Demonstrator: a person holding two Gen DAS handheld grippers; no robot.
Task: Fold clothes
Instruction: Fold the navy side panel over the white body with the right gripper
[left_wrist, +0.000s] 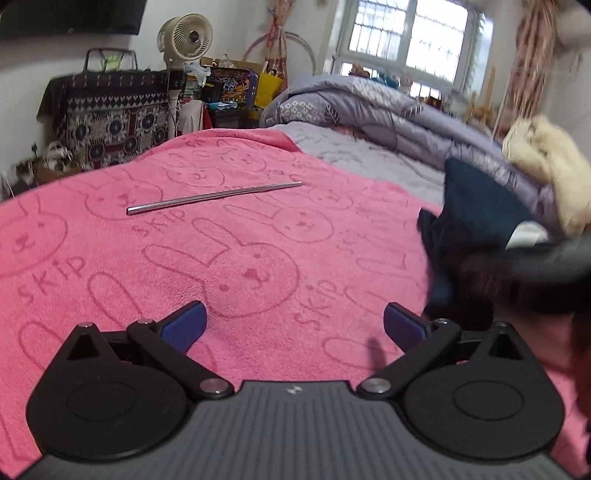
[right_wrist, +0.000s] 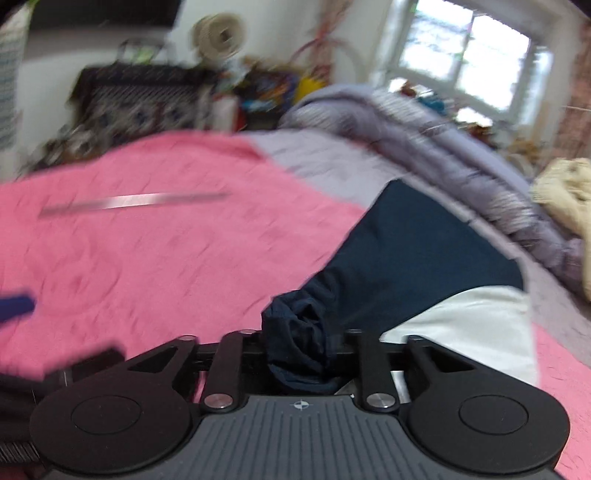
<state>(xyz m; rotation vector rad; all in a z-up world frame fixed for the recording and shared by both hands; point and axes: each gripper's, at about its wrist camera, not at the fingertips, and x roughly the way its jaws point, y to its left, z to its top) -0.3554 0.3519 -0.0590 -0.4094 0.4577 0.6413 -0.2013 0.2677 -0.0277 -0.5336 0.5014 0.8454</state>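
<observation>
The left claw (left_wrist: 294, 325) stands wide open with nothing between its blue pads (left_wrist: 184, 325), hovering low over the pink rabbit-print towel (left_wrist: 184, 258) that covers the near part of the bed. The right claw (right_wrist: 299, 354) has a bunched wad of the dark navy garment (right_wrist: 424, 243) between its fingers; its pads are hidden by the cloth, so whether they press on it or have let go cannot be told from the blurred view.

From the right claw the navy garment runs outward toward one o'clock, lying partly flat across the towel's edge and the lilac sheet, with a white panel (right_wrist: 461, 317) beside it at three o'clock. In the left wrist view the same garment sits at about three o'clock, rumpled. A metal rod (left_wrist: 214, 197) lies on the towel at eleven o'clock, well apart from the cloth. A cream fleece item (left_wrist: 546, 162) rests on the grey quilt (left_wrist: 388, 110) further out.

By my judgement, folding has barely begun: the garment is neither spread flat nor creased, so laying out and every fold remain.
</observation>
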